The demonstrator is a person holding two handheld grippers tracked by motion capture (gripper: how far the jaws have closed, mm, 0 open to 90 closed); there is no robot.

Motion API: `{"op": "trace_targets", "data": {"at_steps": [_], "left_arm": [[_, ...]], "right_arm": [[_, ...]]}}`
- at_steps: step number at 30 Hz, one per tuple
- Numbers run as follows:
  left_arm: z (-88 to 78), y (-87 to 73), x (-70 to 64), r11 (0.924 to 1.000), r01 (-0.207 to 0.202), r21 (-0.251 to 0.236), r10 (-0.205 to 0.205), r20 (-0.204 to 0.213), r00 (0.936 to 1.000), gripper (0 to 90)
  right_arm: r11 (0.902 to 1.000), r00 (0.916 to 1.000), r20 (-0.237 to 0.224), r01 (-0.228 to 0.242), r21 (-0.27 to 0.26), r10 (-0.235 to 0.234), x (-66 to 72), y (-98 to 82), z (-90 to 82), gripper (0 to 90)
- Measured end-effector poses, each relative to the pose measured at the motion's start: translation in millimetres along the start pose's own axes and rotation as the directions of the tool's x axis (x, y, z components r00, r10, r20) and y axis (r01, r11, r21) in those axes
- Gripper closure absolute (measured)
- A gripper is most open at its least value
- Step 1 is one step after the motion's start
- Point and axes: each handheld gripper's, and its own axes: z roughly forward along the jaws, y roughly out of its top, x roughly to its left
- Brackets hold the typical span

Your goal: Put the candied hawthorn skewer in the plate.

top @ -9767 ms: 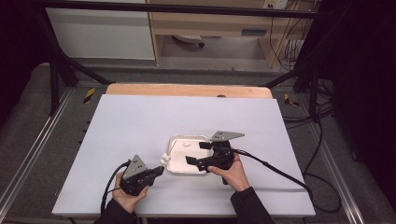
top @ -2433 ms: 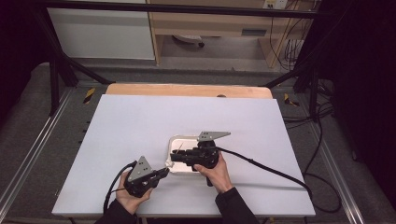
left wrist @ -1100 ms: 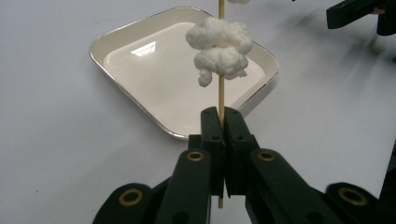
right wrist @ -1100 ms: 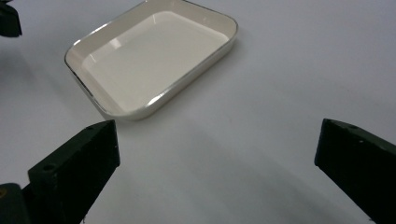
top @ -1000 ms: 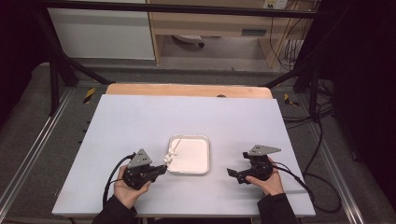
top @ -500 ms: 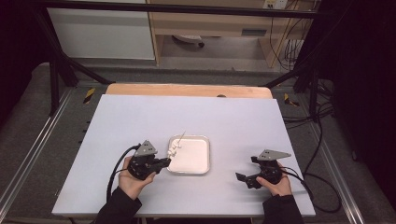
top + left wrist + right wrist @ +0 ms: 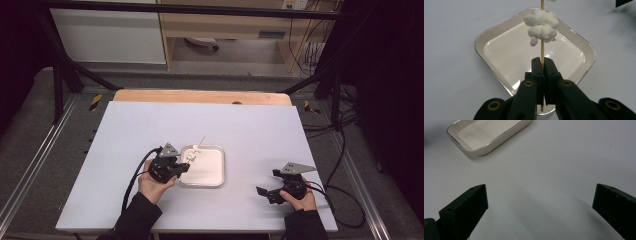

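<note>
Clamping a thin skewer (image 7: pixel 542 50) with white puffs (image 7: pixel 541 25) over the tray (image 7: pixel 489 37), my left tongs (image 7: pixel 542 65) grip tight while my right tongs (image 7: pixel 540 205) gape wide above the tabletop (image 7: pixel 564 157).

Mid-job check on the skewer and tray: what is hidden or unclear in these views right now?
- Skewer tip: cut off by the top edge of the left gripper view; too thin to follow in the high view.
- Skewer's lower end: hidden behind the left claw.
- Tray: its far side is cut off by the top edge of the right gripper view.
- White lump: what it is made of, too small to tell.
</note>
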Motion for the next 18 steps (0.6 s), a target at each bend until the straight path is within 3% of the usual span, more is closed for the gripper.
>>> {"op": "trace_targets", "data": {"at_steps": [13, 18], "left_arm": [[29.2, 0.3, -3.7, 0.9947, 0.013, 0.102, -0.008, -0.047, 0.9989, 88.4], [35.3, -1.2, -7.4, 0.9894, -0.004, 0.145, 0.013, -0.058, 0.9982, 88.2]], "right_arm": [[1.0, 1.0, -0.003, 0.0, -0.002, 0.0, -0.4, -0.1, -0.2, 0.6], [1.0, 1.0, -0.004, 0.0, 0.001, 0.0, -0.1, -0.3, 0.5, 0.6]]}}
